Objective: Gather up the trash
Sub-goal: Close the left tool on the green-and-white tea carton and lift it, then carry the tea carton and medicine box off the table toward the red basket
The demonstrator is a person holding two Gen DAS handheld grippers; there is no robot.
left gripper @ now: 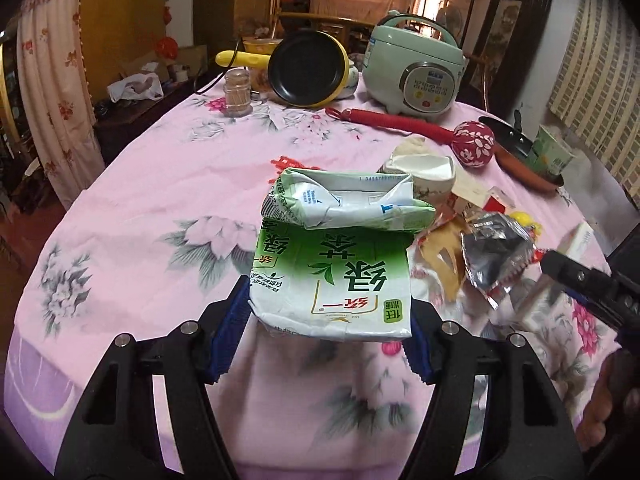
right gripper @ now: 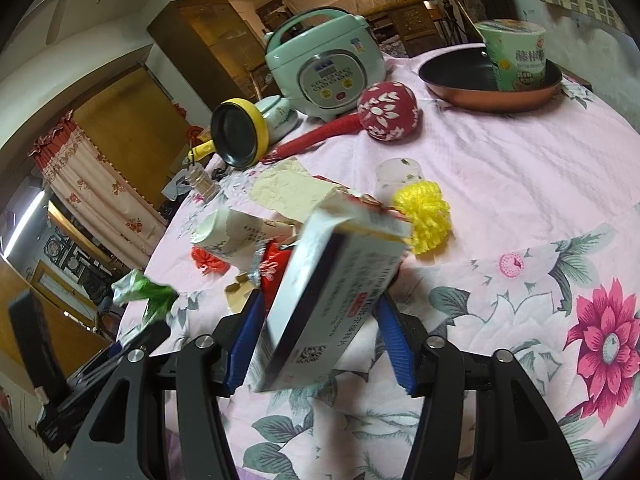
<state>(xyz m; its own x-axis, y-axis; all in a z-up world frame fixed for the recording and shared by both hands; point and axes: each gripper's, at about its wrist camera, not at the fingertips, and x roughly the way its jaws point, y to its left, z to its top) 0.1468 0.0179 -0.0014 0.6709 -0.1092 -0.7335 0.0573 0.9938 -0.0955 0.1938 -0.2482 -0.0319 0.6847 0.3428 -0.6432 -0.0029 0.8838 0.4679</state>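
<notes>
Two grippers worked above the near edge of a pink floral-cloth table (left gripper: 132,208), each w/ one piece of trash. Left gripper (left gripper: 326,320) clamped the bottom end of a crushed green-and-white tea carton (left gripper: 336,268), raised clear of the cloth, presumably for carrying off. Right gripper (right gripper: 320,344) pinched a flat white cardboard medicine box (right gripper: 320,304) edgewise, tilted, lifted. Remaining scraps, incl. a torn silver foil wrapper (left gripper: 488,252), lay mid-table.

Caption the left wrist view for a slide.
Left gripper fingers clamp a crumpled green tea carton above the pink floral tablecloth.
</notes>
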